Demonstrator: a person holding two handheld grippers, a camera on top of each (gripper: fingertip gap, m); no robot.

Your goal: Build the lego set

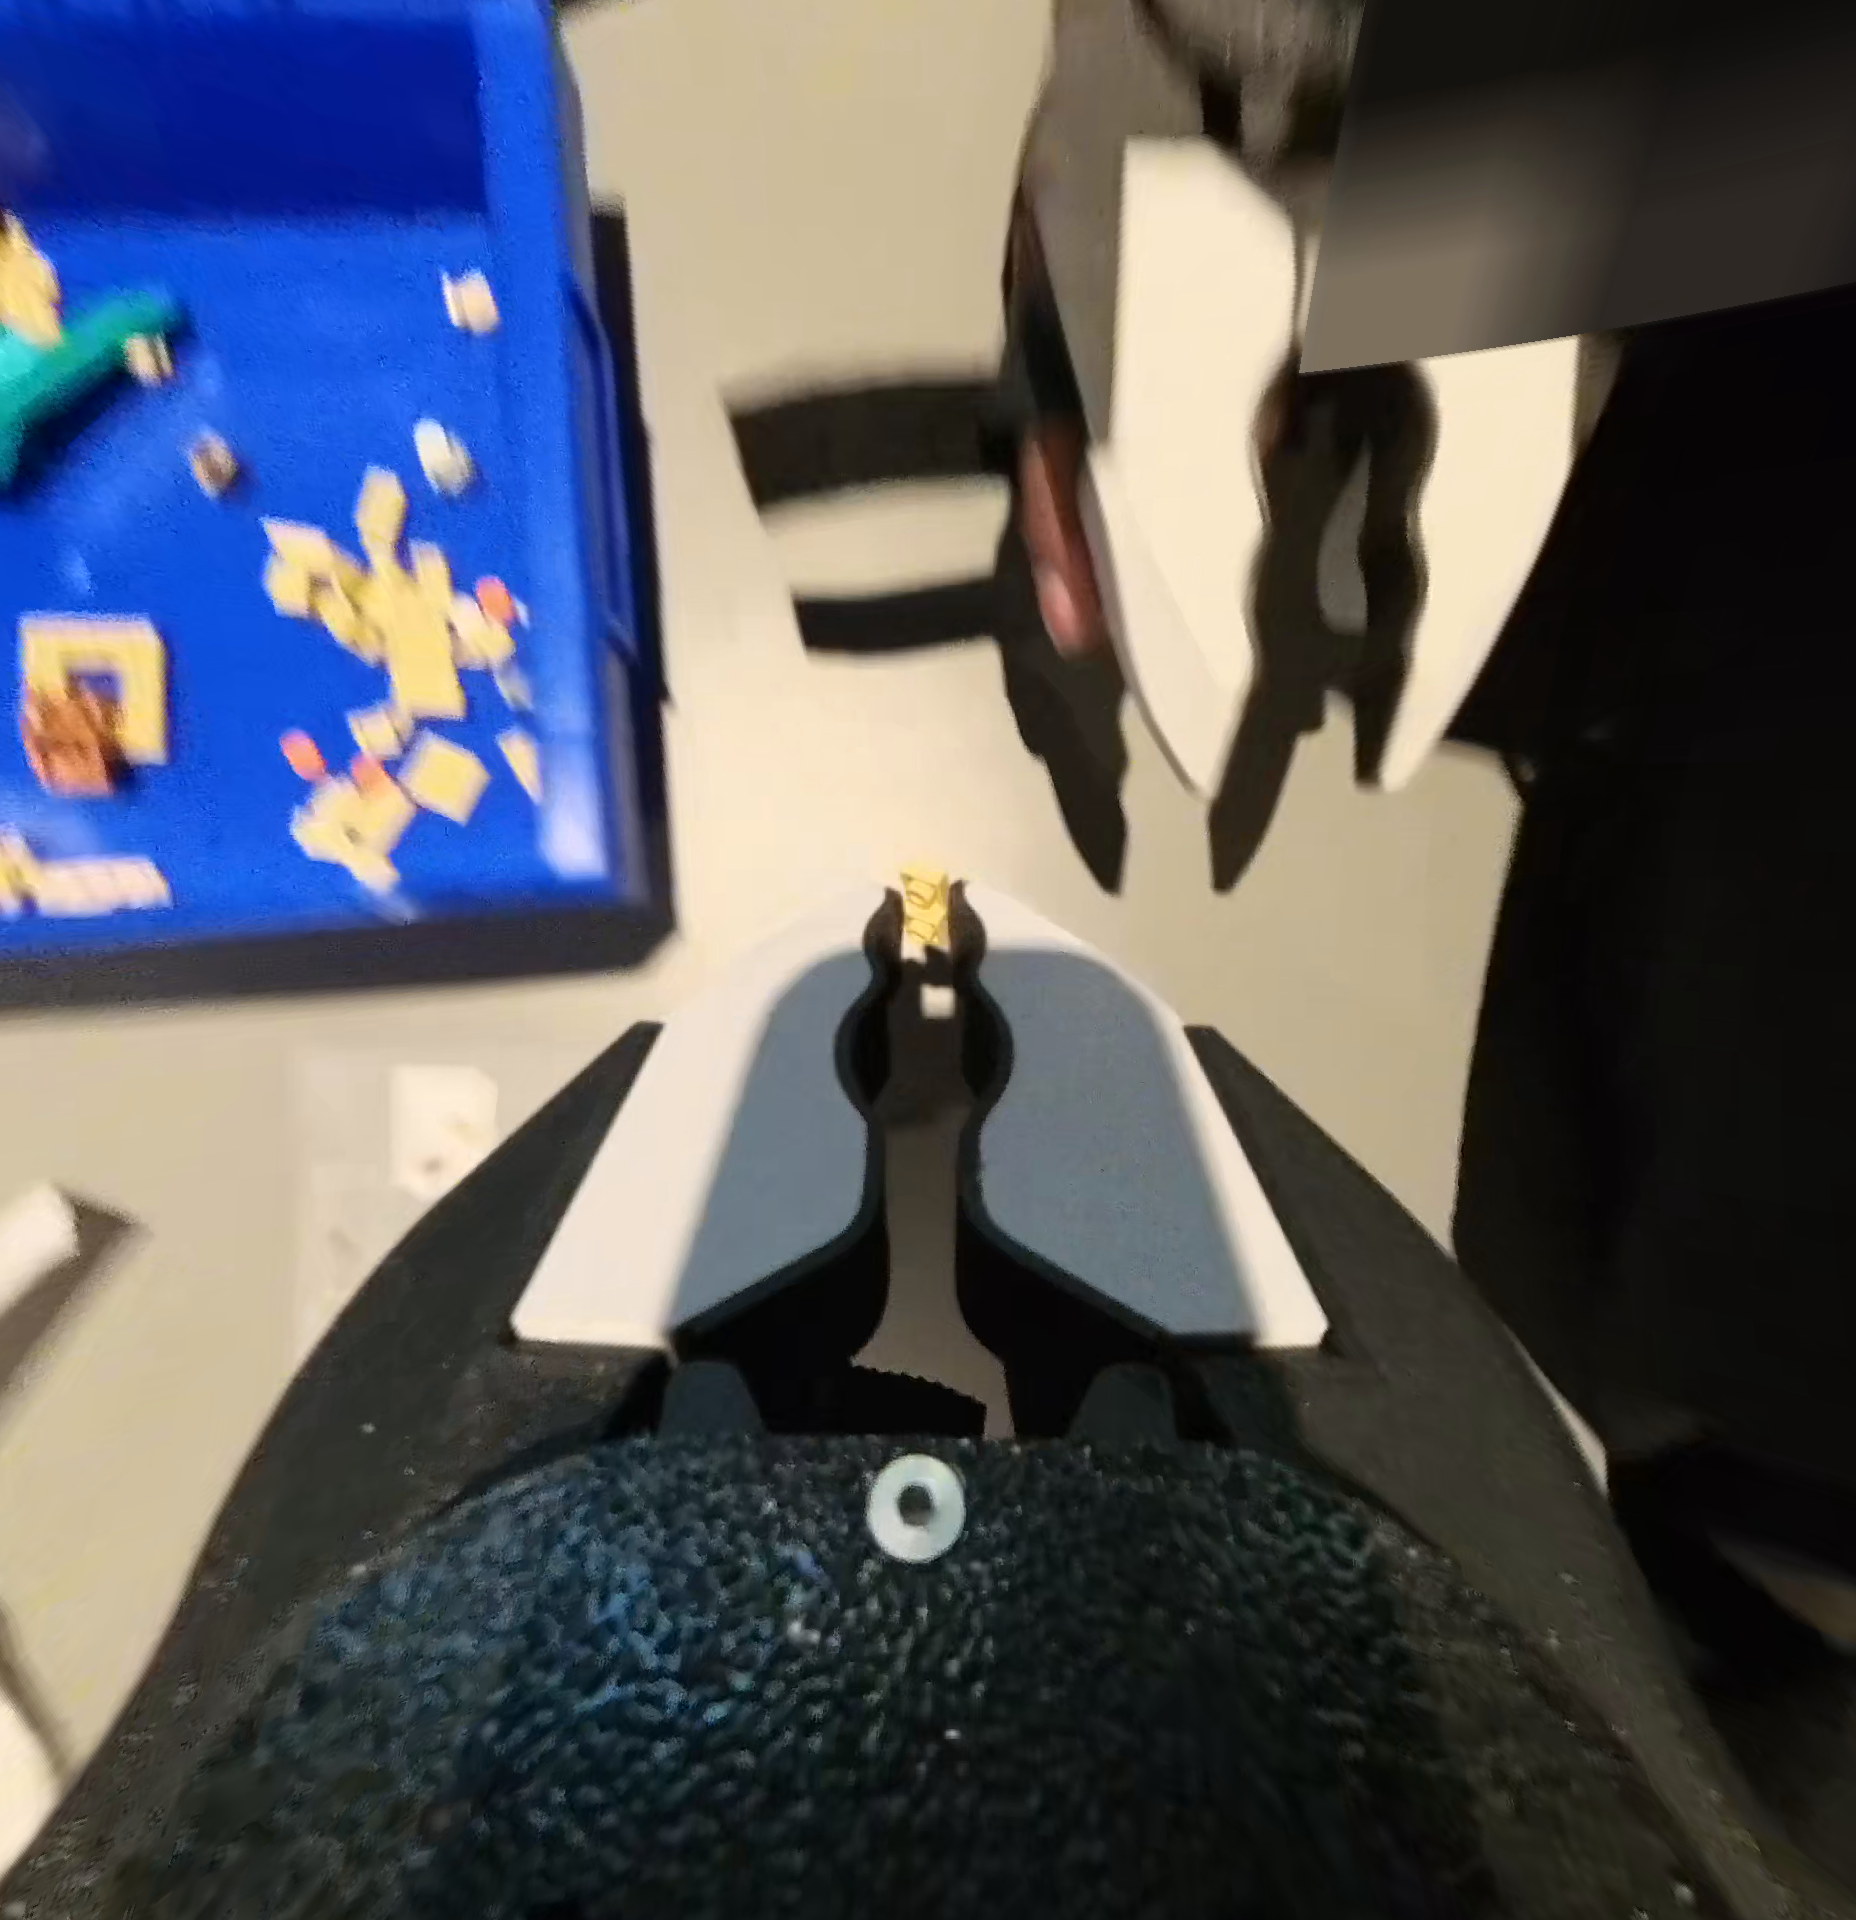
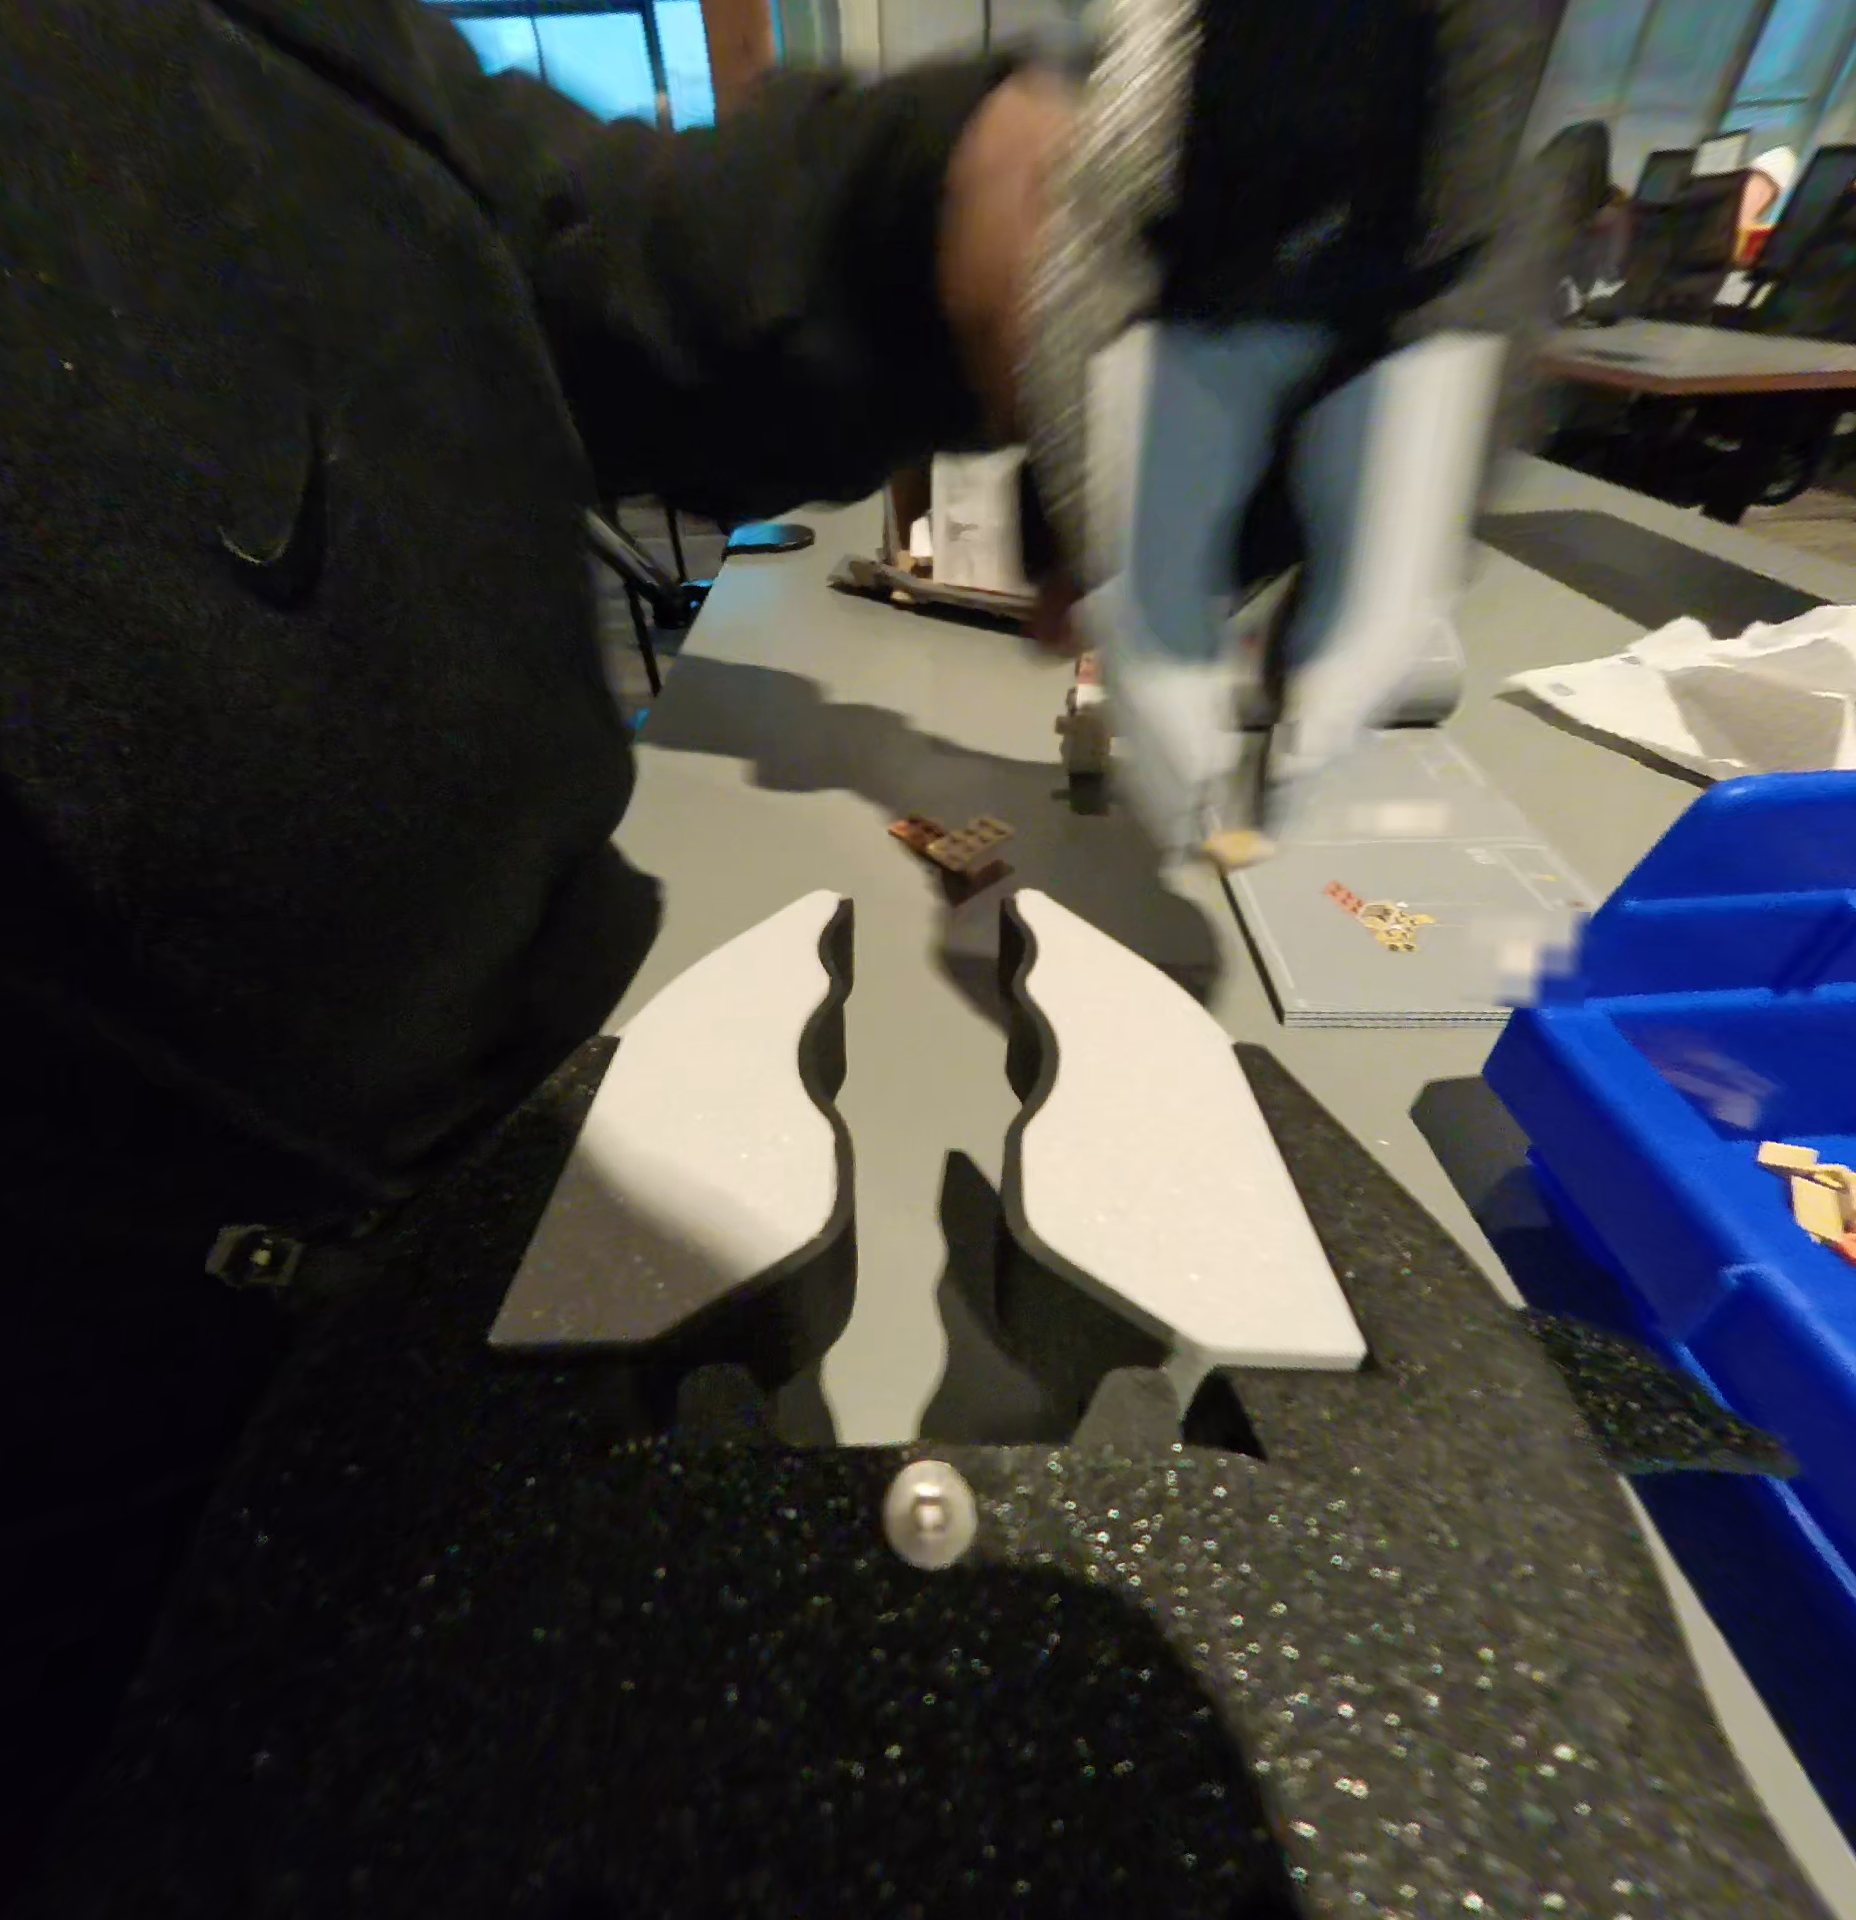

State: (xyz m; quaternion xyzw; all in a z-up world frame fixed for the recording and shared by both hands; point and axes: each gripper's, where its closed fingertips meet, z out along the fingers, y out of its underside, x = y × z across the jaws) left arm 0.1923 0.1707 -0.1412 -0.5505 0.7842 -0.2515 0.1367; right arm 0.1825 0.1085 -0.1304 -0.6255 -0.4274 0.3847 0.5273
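Observation:
My left gripper (image 1: 925, 920) is shut on a small tan lego piece (image 1: 924, 894) and holds it above the pale table. In the right wrist view the left gripper (image 2: 1230, 831) is blurred, with the tan piece (image 2: 1241, 850) at its tips over the corner of the instruction booklet (image 2: 1402, 914). My right gripper (image 2: 929, 914) is open and empty, just short of some brown lego plates (image 2: 965, 847) lying on the grey table. It also shows in the left wrist view (image 1: 1163, 878), close to the upper right of the left gripper's tips.
A blue bin (image 1: 581, 436) with several loose tan pieces and a green part stands to the left; it shows at the right in the right wrist view (image 2: 1589, 1091). A small partial build (image 2: 1085, 732), a white plastic bag (image 2: 1734, 686) and a cardboard box (image 2: 955, 551) lie farther back. A dark sleeve fills the left.

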